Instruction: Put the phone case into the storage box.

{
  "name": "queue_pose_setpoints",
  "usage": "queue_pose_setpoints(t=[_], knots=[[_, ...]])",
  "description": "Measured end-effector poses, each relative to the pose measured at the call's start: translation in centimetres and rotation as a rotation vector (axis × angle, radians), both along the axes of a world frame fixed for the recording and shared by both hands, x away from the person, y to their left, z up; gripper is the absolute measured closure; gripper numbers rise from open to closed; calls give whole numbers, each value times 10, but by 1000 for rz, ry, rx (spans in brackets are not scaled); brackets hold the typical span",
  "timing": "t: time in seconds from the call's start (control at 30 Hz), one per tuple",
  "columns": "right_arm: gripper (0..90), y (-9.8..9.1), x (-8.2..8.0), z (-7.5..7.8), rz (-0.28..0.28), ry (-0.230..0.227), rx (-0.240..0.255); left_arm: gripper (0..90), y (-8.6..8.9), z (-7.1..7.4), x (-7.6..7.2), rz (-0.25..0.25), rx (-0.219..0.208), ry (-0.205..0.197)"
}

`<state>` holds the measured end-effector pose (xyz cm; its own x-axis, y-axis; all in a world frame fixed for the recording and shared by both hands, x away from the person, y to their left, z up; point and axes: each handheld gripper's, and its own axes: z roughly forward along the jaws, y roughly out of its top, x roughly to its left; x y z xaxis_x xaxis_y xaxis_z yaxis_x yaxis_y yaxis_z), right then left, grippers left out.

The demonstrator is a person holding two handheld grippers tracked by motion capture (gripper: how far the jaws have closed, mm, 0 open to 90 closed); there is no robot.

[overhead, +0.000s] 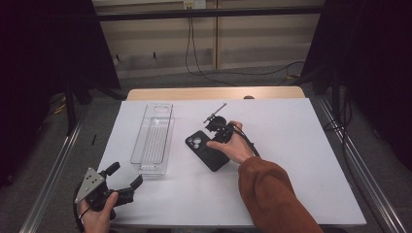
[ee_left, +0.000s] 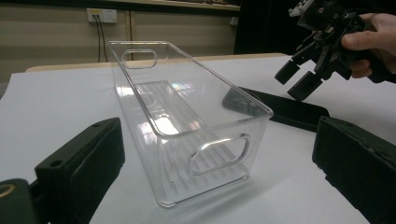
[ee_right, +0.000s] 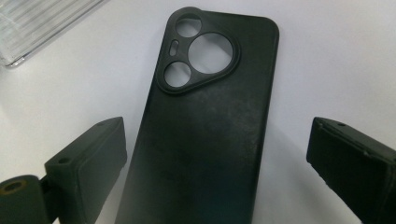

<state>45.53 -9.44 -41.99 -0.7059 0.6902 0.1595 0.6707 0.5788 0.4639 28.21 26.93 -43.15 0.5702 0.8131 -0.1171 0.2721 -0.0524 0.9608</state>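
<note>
My right claw (ee_right: 215, 154) straddles the flat phone case (ee_right: 205, 116), jaws apart, empty; pads may skid off its thin edges.

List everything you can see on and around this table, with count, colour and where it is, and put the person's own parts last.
phone case: one, black, lying flat with its camera cut-outs up, middle of the sheet, to the right of the bin
storage bin: one, clear plastic, empty, cut-out handles at both ends, left of centre
table sheet: one, white, covering the table top
table edge: one, light wood, along the far side
wall socket: one, white, on the far wall
cables: black, hanging down the far wall to the floor
left gripper: one, black with grey plate, near left corner, jaws open and empty
right gripper: one, black, above the phone case, jaws open on either side of it
sleeve: one, rust orange, right forearm
</note>
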Motion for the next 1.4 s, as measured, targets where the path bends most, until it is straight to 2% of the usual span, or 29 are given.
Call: queue_pose_setpoints(t=[0.2,0.33,0.6,0.67,0.73,0.8,0.93,1.03,1.1,1.4], knots=[[59,4,2,-6,5,47,-41,24,0,0,0,-3,0,1],[59,8,3,-8,11,52,-61,24,0,0,0,-3,-1,1],[51,15,3,-17,21,67,-69,24,0,0,0,-2,-4,3],[42,19,3,-21,6,54,-87,24,0,0,0,-3,-3,2],[1,21,2,-22,20,61,-88,24,0,0,0,-4,-3,1],[0,22,2,-23,28,53,-101,24,0,0,0,-3,-4,3],[0,26,-1,-24,7,40,-118,24,0,0,0,-6,0,1],[0,28,-3,-26,20,9,-149,24,0,0,0,-8,-3,3],[0,30,-4,-27,12,4,-163,24,0,0,0,-9,0,2],[0,31,-4,-27,7,-3,-173,24,0,-1,0,-7,2,5]])
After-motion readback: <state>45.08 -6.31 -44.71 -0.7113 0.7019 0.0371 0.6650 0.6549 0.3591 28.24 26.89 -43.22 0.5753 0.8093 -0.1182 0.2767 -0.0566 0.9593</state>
